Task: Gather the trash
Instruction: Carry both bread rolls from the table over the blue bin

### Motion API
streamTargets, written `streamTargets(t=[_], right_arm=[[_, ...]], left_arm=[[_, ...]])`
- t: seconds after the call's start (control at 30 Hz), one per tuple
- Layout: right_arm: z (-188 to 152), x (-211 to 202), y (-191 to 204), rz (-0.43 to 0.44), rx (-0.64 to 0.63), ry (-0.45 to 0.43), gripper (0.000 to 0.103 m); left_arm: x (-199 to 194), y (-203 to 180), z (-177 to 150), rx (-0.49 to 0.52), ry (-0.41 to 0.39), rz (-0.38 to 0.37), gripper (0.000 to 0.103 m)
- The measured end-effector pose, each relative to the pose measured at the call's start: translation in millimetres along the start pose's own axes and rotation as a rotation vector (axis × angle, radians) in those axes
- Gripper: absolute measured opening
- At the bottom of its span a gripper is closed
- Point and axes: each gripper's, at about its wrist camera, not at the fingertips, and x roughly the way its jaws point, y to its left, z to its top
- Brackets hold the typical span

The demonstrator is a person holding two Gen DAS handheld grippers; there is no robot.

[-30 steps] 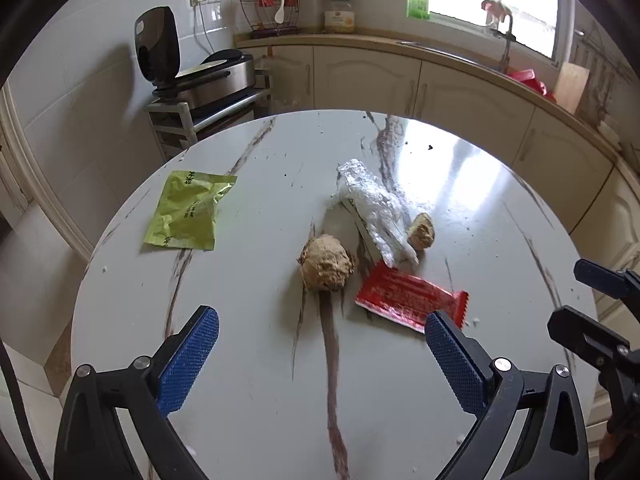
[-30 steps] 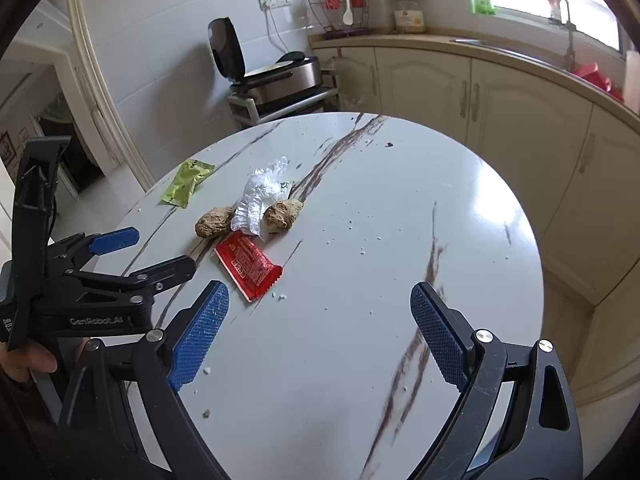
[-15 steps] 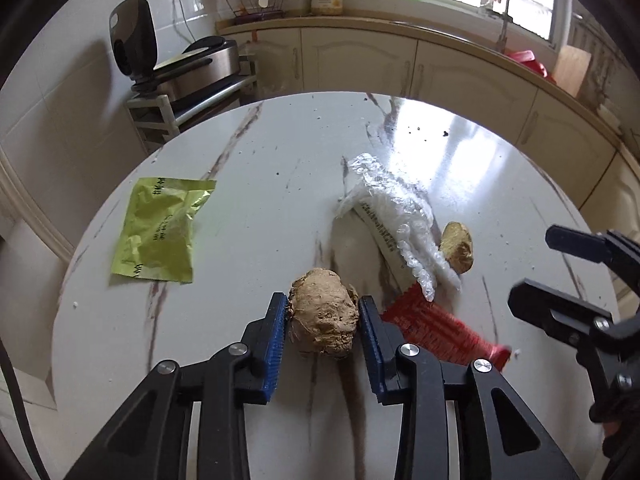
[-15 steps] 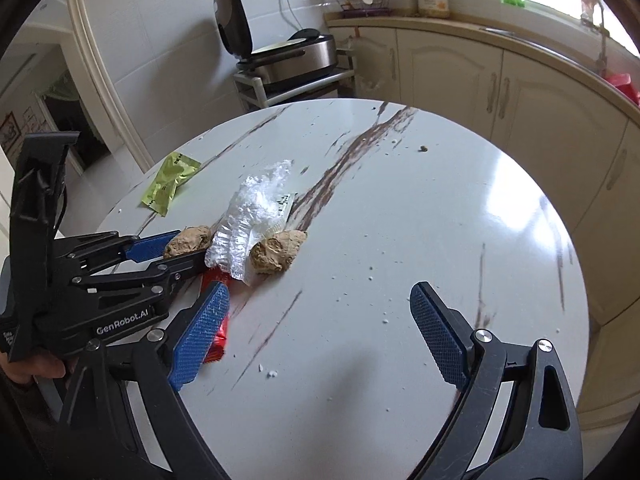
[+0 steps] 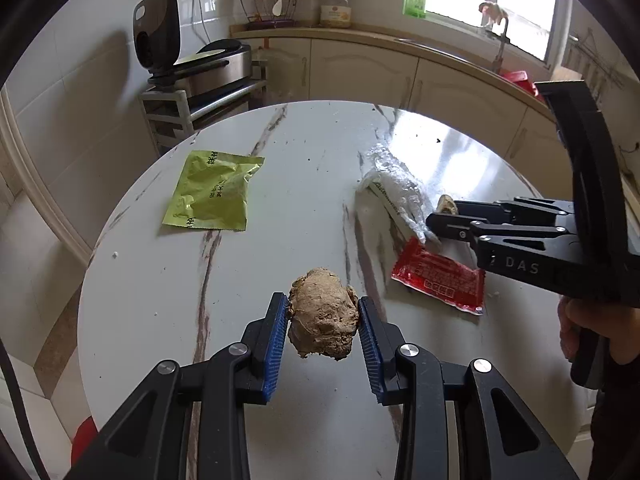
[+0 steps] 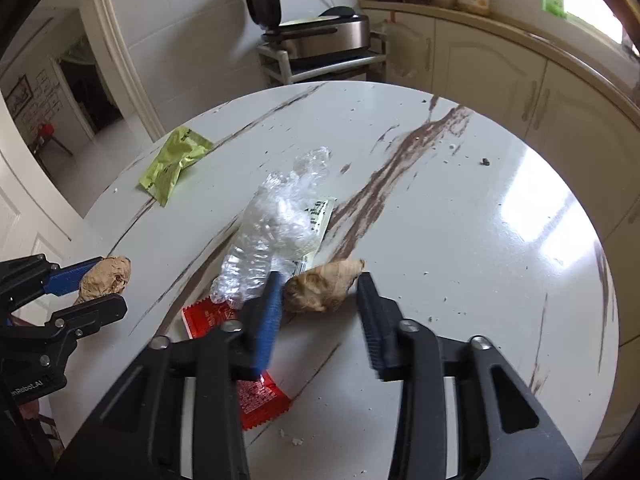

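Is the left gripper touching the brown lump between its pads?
Touching: the left wrist view shows both blue pads pressed against the brown lump.

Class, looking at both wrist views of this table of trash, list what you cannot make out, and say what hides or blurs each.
- Print on the green packet: too small, both views.
- Red wrapper: right wrist view, partly hidden behind the closing right gripper.
- Flat packet under the clear plastic wrap: mostly covered.
- Smaller brown lump: left wrist view, mostly hidden by the right gripper.
- Red object at the bottom left edge: cut off.
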Motion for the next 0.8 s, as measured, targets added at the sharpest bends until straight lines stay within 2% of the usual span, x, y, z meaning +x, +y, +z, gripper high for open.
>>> streamTargets(t=[0.13, 0.37, 0.6, 0.7, 0.8], right_arm=[[-9.8, -14.0, -3.4, 0.001, 0.012, -0.009, 0.032], [-49.7, -76.6, -22.8, 0.01, 0.077, -0.089, 0.032], [-114.1, -162.2, -58.8, -0.012, 0.172, -0.208, 0.032], [-146.0, -197.4, -82.7, -0.045, 0.23, -0.255, 0.032], [-177.9, -225.0, -109.2, -0.115, 0.283, -0.277, 0.032]], left_arm=[[-15.6, -10.5, -6.1, 0.003, -0.008, -0.028, 0.032], [-47.1, -52.2, -16.0, 0.035, -0.034, -0.073, 0.032], [-76.5, -129.5, -19.0, 0.135, -0.063, -0.119, 0.032], [-82.2, -171.4, -20.2, 0.185, -0.069, -0.144, 0.032], [-83.9, -218.1, -23.8, 0.244, -0.065, -0.183, 0.032]])
